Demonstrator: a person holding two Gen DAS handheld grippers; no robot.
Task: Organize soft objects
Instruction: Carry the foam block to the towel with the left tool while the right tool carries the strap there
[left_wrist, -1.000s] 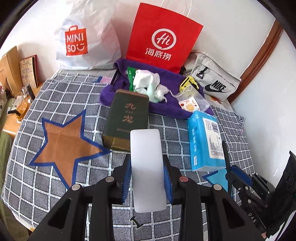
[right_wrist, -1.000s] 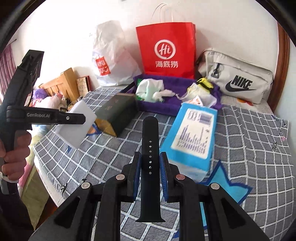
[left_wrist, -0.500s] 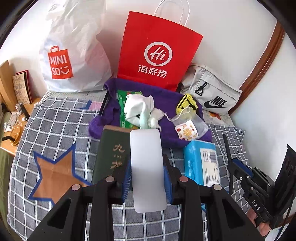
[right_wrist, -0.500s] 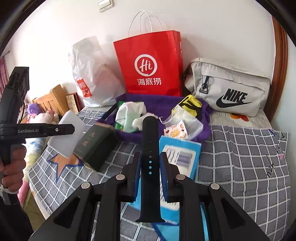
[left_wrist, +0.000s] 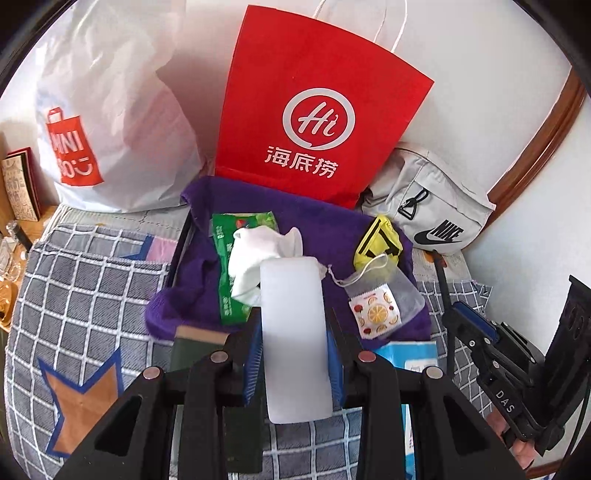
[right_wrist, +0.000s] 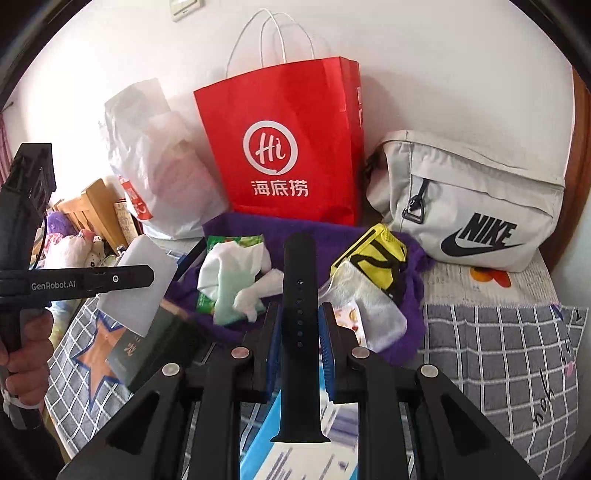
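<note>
My left gripper (left_wrist: 294, 354) is shut on a translucent white soft case (left_wrist: 293, 332), held just short of the purple fabric tray (left_wrist: 332, 229). My right gripper (right_wrist: 300, 339) is shut on a black watch strap (right_wrist: 298, 295) that stands upright between the blue pads. The tray holds a green packet (left_wrist: 242, 225), a white cloth (left_wrist: 258, 247), a yellow and black pouch (left_wrist: 378, 240) and a mesh sachet (left_wrist: 384, 299). In the right wrist view the left gripper (right_wrist: 122, 277) and its white case (right_wrist: 138, 291) show at the left, with the tray (right_wrist: 236, 229) ahead.
A red paper bag (left_wrist: 317, 110), a white plastic bag (left_wrist: 110, 122) and a grey Nike bag (left_wrist: 436, 210) stand against the wall behind the tray. A dark green box (right_wrist: 155, 343) and a blue tissue pack (left_wrist: 413, 354) lie on the checked bed cover (left_wrist: 85, 288).
Both grippers have moved forward toward the purple tray, each keeping its object. The green box and blue tissue pack have slid down under the fingers in both views.
</note>
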